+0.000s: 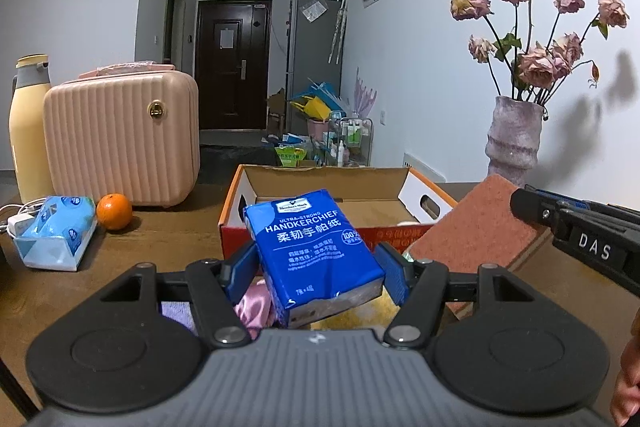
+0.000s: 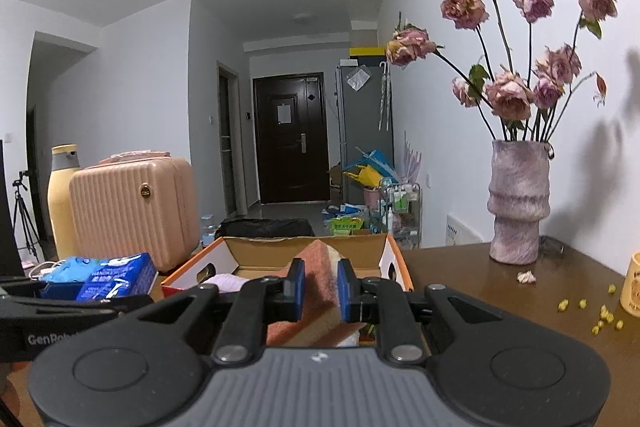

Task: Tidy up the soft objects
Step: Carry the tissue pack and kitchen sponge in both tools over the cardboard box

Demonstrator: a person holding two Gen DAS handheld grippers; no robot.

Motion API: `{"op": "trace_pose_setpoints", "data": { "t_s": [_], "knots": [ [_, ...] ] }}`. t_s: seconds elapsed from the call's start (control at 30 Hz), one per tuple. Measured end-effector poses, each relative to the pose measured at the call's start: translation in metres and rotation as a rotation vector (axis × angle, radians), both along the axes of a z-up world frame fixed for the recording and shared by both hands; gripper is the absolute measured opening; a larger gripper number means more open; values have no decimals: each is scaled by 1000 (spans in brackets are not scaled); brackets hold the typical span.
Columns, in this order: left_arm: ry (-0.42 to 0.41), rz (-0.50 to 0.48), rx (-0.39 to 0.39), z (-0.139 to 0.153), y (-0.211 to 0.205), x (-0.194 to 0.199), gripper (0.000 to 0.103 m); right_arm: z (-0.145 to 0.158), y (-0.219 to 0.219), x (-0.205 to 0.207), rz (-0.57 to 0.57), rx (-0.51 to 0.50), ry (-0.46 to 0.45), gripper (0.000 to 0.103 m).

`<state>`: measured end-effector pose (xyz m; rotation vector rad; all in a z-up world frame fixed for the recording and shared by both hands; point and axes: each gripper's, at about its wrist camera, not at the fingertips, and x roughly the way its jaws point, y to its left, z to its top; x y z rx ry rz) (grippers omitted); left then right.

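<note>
My left gripper point(image 1: 316, 273) is shut on a blue pack of handkerchief tissues point(image 1: 314, 253), tilted and lifted off the wooden table, just in front of the open cardboard box point(image 1: 332, 187). My right gripper point(image 2: 321, 291) is shut on a sponge point(image 2: 318, 291) with a reddish scouring face and a yellow body, held on edge before the same cardboard box point(image 2: 304, 253). In the left wrist view the sponge point(image 1: 476, 239) and the right gripper's fingers point(image 1: 536, 205) show at the right. Something pale pink point(image 2: 228, 281) lies inside the box. The tissue pack point(image 2: 116, 277) appears at the left of the right wrist view.
A pink ribbed case point(image 1: 120, 135), a yellow flask point(image 1: 28, 131), an orange point(image 1: 114, 211) and a light blue tissue bag point(image 1: 56, 231) stand at the left. A vase of dried roses point(image 2: 516, 203) stands at the right by the wall, with fallen petals point(image 2: 600, 315) and a yellow cup point(image 2: 632, 287). Pink and purple cloths point(image 1: 252, 307) lie under the left gripper.
</note>
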<state>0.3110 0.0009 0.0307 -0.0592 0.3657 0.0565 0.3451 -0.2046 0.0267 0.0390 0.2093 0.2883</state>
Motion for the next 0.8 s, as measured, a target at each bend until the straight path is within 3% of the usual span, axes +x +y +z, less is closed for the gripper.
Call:
{"op": "trace_pose_setpoints", "data": {
  "t_s": [0.2,0.8],
  "knots": [
    [-10,6,0,4,2,13,65,3,10,9,-21,-46,-38,16],
    [-18,37,1,4,10,61,65,0,27,52,-28,-43,-76,16]
  ]
}}
